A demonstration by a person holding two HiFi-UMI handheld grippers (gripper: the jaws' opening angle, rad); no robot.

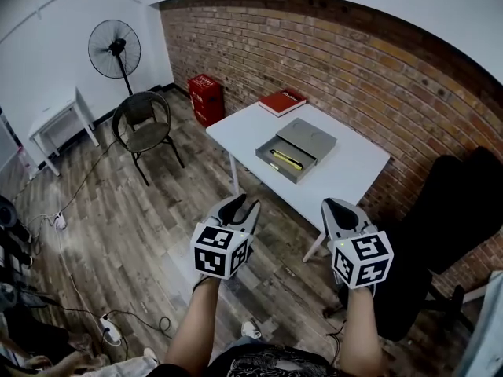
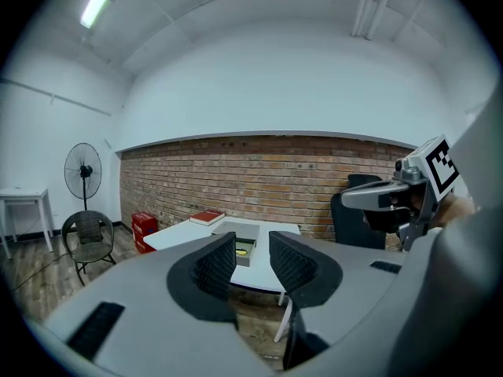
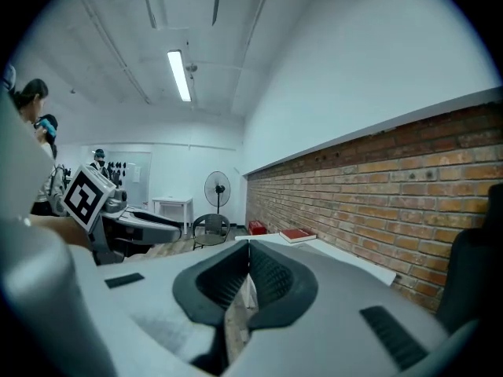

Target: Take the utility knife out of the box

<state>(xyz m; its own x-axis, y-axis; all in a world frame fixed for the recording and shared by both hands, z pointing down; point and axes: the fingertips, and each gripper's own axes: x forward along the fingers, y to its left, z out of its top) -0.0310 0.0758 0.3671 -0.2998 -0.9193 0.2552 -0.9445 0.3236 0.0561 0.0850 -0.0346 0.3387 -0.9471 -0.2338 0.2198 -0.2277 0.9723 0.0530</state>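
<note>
A grey box (image 1: 295,149) lies open on the white table (image 1: 350,171), its lid beside the tray. The yellow utility knife (image 1: 286,159) rests in the tray. Both grippers hover over the wooden floor, short of the table's near edge and apart from the box. My left gripper (image 1: 238,205) is open, with nothing between its jaws. In the left gripper view the box (image 2: 240,256) and knife (image 2: 244,244) show far off through the gap of that gripper (image 2: 252,242). My right gripper (image 1: 339,208) is shut and empty; in its own view its jaws (image 3: 249,250) meet.
A red book (image 1: 282,101) lies at the table's far corner by the brick wall. A black office chair (image 1: 448,210) stands right of the table. A wicker chair (image 1: 144,124), a fan (image 1: 115,48), a red crate (image 1: 206,98) and floor cables with a power strip (image 1: 110,328) are to the left.
</note>
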